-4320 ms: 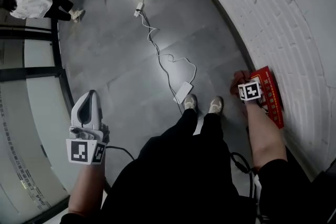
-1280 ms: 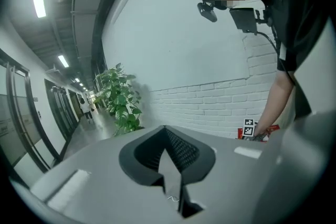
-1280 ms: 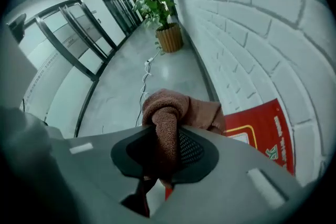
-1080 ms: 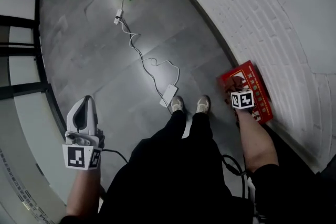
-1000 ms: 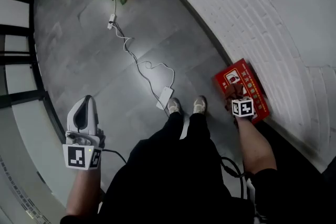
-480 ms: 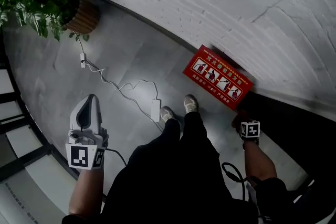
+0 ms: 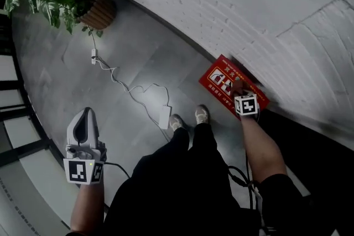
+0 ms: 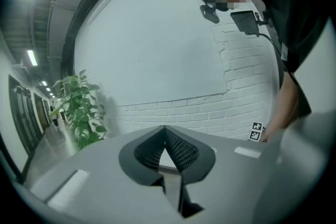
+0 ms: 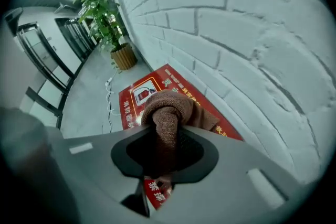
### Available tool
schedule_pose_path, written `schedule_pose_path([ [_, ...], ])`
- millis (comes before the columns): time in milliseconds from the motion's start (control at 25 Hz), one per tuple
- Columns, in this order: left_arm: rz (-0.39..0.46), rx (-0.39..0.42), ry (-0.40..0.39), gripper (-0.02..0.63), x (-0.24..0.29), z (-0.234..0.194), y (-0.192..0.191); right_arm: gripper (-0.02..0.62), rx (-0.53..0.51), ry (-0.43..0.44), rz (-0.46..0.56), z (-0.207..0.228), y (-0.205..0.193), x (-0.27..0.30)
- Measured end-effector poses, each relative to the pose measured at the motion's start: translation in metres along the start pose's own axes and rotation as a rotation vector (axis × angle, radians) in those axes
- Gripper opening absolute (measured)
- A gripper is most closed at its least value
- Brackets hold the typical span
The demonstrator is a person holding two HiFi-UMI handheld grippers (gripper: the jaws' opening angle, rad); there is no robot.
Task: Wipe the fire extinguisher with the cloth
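Note:
A red fire extinguisher box (image 7: 217, 78) with printed pictures sits on the floor against the white brick wall. My right gripper (image 7: 240, 91) points steeply down over its right half, shut on a brown cloth (image 9: 167, 108). In the right gripper view the cloth bulges out of the jaws just above the red box (image 9: 137, 96); whether it touches the box I cannot tell. No extinguisher itself shows. My left gripper (image 7: 83, 116) hangs over the grey floor far to the left. Its jaws are shut with nothing between them (image 8: 166, 132).
A potted plant (image 7: 95, 7) stands by the wall at the upper left. A white cable runs from a power strip (image 7: 94, 55) to a white adapter (image 7: 164, 116) by the person's shoes (image 7: 201, 114). Dark window frames (image 7: 22, 146) line the left side.
The head view swung round to the wall. My right gripper moved with the cloth from the dark strip beside the box up onto the red box. The left gripper stayed shut over the floor.

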State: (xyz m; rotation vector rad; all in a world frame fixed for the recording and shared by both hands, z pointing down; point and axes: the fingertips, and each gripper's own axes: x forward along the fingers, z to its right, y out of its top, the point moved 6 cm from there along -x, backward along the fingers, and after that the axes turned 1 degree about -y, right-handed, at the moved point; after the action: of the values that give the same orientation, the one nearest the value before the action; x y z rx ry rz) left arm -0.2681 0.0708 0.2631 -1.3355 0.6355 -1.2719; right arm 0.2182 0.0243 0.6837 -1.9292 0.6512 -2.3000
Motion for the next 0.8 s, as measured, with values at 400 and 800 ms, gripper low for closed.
schedule_pose_path([
  [400,0.030,-0.047,0.013,-0.002,-0.005,-0.004,-0.012,0.186,0.023,-0.029,0.121,0.003,-0.004,-0.051],
  [800,0.365,0.011,-0.653,-0.002,0.146,0.200,0.069,0.076,-0.014,-0.195,0.971,-0.024,0.027,-0.354],
])
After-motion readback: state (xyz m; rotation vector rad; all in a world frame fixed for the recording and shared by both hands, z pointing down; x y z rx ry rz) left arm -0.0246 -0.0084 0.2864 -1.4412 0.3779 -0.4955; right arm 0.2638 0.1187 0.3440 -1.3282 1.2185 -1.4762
